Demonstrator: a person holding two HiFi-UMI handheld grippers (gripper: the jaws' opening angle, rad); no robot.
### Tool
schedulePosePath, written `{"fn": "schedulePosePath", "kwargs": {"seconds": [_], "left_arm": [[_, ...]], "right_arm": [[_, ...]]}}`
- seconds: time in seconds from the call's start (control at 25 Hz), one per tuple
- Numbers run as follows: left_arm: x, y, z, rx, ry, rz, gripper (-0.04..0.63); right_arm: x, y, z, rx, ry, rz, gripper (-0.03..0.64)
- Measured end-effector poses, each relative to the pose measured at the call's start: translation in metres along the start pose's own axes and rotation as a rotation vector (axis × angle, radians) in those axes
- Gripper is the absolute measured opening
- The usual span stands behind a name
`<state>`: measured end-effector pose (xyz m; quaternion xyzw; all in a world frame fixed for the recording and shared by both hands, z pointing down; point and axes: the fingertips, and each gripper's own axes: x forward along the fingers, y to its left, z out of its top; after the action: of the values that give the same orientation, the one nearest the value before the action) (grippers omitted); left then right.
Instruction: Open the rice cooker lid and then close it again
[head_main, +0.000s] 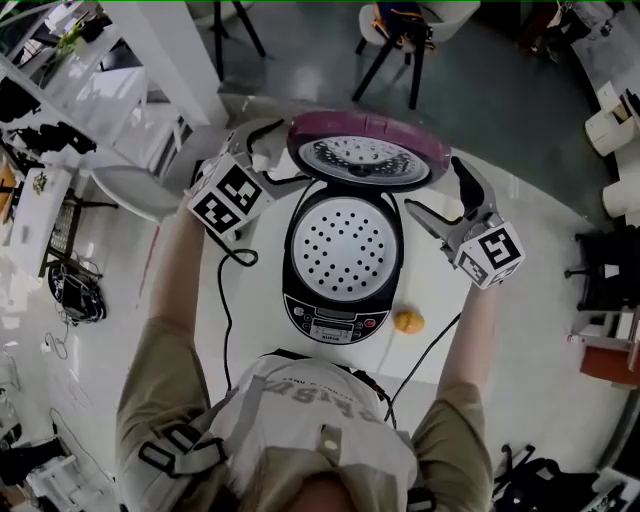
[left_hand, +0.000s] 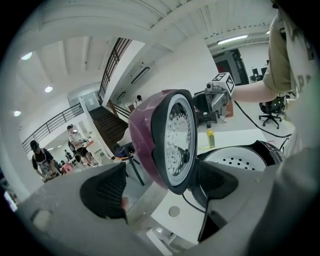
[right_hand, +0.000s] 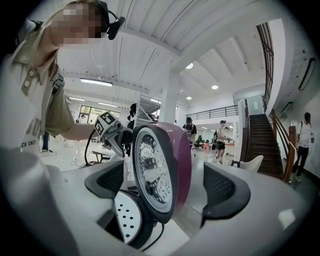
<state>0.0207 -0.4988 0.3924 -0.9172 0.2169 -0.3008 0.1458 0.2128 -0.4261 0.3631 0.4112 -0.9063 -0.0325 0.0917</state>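
Note:
The rice cooker (head_main: 343, 270) stands on the white table (head_main: 250, 330) with its purple lid (head_main: 368, 148) swung up and upright at the back. The perforated white tray (head_main: 344, 243) inside is exposed. My left gripper (head_main: 262, 158) is open beside the lid's left edge. My right gripper (head_main: 440, 200) is open beside its right edge. In the left gripper view the lid (left_hand: 172, 145) stands ahead between the open jaws (left_hand: 162, 186), clear of both pads. The right gripper view shows the lid (right_hand: 160, 170) the same way, untouched by the open right gripper (right_hand: 167, 185).
A small yellow object (head_main: 408, 321) lies on the table right of the cooker's control panel (head_main: 333, 326). A black cord (head_main: 228, 300) runs off the table's left side. Chairs (head_main: 400, 40) stand beyond the table. People walk in the background near a staircase (right_hand: 272, 145).

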Motion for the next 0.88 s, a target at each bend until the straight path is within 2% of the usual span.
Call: {"fn": "schedulePosePath", "kwargs": {"seconds": [0.52,0.88], "left_arm": [[0.019,-0.014,0.005,0.085,0.002,-0.103,0.471],[0.011,-0.026,0.003,0.112,0.044,-0.101,0.478]], "right_arm": [[0.029,0.004,0.010,-0.055,0.021,0.068,0.474],[0.023,0.019,0.009,-0.074,0.045,0.101,0.477]]}}
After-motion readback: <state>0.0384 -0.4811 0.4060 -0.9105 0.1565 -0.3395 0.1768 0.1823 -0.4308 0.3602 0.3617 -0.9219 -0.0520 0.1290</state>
